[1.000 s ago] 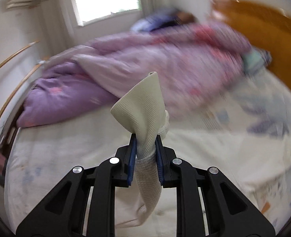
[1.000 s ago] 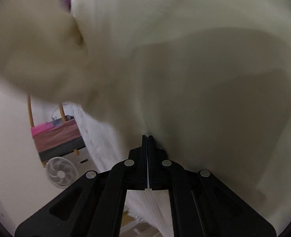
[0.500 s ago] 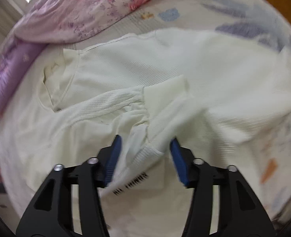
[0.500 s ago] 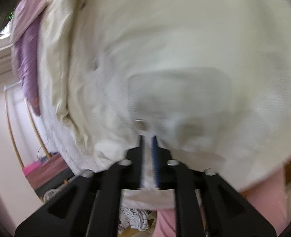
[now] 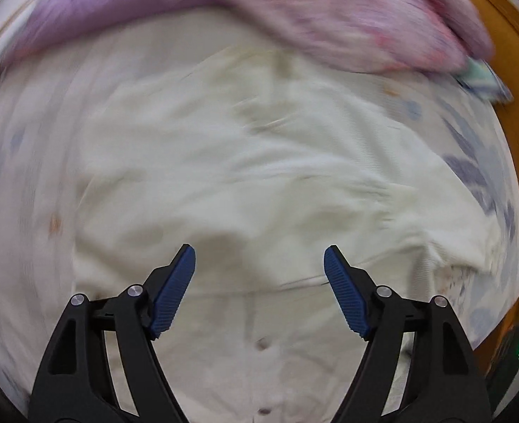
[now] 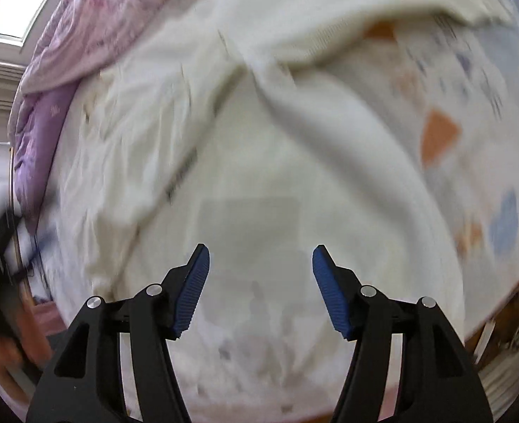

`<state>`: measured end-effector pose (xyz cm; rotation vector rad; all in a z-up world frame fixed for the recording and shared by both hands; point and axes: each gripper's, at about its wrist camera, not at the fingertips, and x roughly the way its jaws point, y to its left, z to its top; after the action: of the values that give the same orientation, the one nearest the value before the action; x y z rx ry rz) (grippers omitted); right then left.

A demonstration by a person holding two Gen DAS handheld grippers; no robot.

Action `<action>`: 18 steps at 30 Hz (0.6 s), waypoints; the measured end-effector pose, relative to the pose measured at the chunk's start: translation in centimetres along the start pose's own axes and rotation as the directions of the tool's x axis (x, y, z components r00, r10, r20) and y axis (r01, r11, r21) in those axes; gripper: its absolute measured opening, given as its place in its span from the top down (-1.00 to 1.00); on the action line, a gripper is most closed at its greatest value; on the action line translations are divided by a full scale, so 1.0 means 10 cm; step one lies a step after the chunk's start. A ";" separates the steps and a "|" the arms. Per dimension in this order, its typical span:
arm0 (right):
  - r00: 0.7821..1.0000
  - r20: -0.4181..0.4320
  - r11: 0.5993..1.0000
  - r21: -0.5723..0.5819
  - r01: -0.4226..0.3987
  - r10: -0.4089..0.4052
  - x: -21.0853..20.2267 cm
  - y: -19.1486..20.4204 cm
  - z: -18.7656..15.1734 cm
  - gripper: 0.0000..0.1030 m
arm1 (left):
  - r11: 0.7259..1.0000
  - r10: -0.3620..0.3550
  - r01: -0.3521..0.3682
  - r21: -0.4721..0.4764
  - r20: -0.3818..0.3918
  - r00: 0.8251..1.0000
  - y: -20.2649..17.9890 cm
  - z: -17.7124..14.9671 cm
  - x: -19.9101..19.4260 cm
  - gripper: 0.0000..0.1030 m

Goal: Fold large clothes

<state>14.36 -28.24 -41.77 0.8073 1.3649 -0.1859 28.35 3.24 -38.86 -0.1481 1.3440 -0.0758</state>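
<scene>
The cream garment (image 5: 245, 162) is lying spread across the bed (image 5: 23, 183), rumpled and creased, and it is filling most of both wrist views. Both pictures are smeared by motion, so fine detail is not showing.

The left claw (image 5: 259, 264) is pointing steeply down at the garment with its jaws opening wide. Its blue ribbed pads (image 5: 174, 289) are standing well apart, and nothing is gripped between them; the cloth is lying below the gap, not pressed by either pad. Two small dark spots that look like buttons are showing low in the left wrist view, on a strip of the cloth running toward the bottom edge. At the top of that view a pink and purple floral quilt (image 5: 347, 14) is bunched along the far side of the bed, and an orange-brown wooden headboard (image 5: 516, 81) is curving down the right side.

The right claw (image 6: 261, 264) is also pointing down over the garment (image 6: 224, 112), and its jaws are opening too. Its pads (image 6: 192, 289) are apart with nothing held between them. Beneath it a pale squarish patch is showing on the cloth, too blurred to say what it is. A dark streak on a fold to the left may be printed lettering, but no writing, label or brand can be read in either view. The bed sheet (image 6: 470, 116) on the right is showing orange and blue printed shapes. The quilt (image 6: 93, 24) is lying at the upper left, below a bright window (image 6: 16, 17).
</scene>
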 end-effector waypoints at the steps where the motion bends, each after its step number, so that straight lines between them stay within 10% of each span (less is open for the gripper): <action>1: 1.000 0.007 1.000 0.005 0.005 -0.005 0.08 0.06 0.12 -0.13 | 0.997 -0.005 0.003 -0.081 -0.030 1.000 0.26 -0.05 0.06 -0.49; 5: 1.000 0.005 0.999 0.037 -0.030 0.030 0.39 0.27 0.48 -0.13 | 0.935 -0.091 0.048 -0.351 -0.108 0.990 0.99 -0.30 0.28 -0.47; 11: 1.000 -0.011 0.996 0.085 -0.019 0.020 0.76 0.47 0.79 -0.16 | 0.744 -0.147 0.077 -0.664 -0.050 0.988 1.79 -0.57 0.58 -0.43; 14: 1.000 -0.011 0.992 0.122 0.014 -0.013 0.87 0.50 0.87 -0.19 | 0.671 -0.129 0.079 -0.737 -0.011 0.992 2.05 -0.59 0.61 -0.11; 15: 1.000 0.002 0.992 0.122 0.025 -0.026 0.87 0.53 0.89 -0.18 | 0.649 -0.130 0.092 -0.755 0.008 0.991 2.11 -0.59 0.61 0.27; 17: 0.999 0.034 0.998 0.059 0.031 -0.033 0.83 0.61 0.87 0.44 | 0.617 -0.132 0.097 -0.781 0.019 0.991 2.21 -0.62 0.61 0.71; 18: 0.999 0.037 0.999 0.029 0.023 -0.024 0.81 0.66 0.85 0.45 | 0.595 -0.146 0.123 -0.794 0.044 0.988 2.26 -0.64 0.57 0.80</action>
<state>26.71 -25.98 -46.63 0.8082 1.3400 -0.2378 22.66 24.32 -49.14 -1.0277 1.3049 0.4193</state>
